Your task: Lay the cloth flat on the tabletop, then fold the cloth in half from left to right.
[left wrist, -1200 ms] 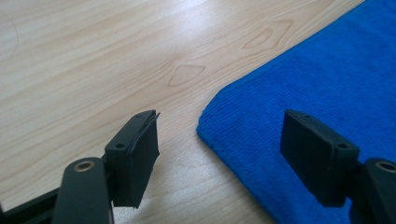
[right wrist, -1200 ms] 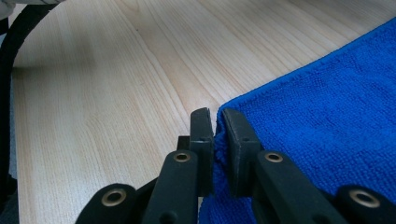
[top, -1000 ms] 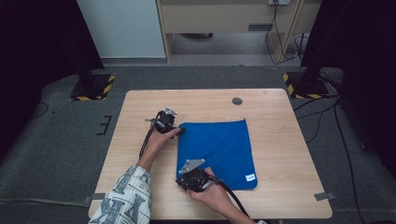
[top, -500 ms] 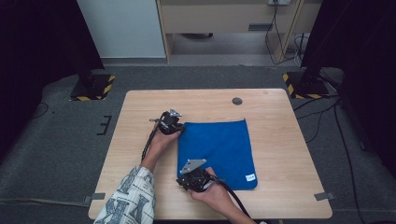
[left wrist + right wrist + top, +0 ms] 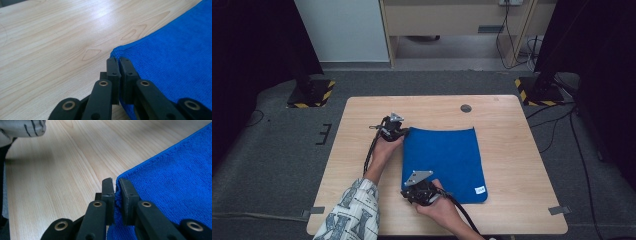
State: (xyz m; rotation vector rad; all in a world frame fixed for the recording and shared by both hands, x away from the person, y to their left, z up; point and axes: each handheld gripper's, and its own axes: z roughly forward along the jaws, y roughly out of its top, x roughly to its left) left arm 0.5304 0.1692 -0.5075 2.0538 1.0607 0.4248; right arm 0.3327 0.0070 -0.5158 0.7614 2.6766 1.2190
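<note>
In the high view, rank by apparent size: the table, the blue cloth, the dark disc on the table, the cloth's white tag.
1. table
2. blue cloth
3. and 4. dark disc and white tag: both tiny and look alike, so unranked.

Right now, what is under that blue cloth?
The blue cloth lies flat on the wooden table, which shows all around it. Both tongs, left and right, pinch its corners. Whatever lies beneath stays covered.

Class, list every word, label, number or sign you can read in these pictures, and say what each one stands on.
No text can be read.
White tag at a near corner of the blue cloth: print too small to read.
Yellow-and-black hazard stripes on the floor stand bases: a warning pattern, no words.
</note>
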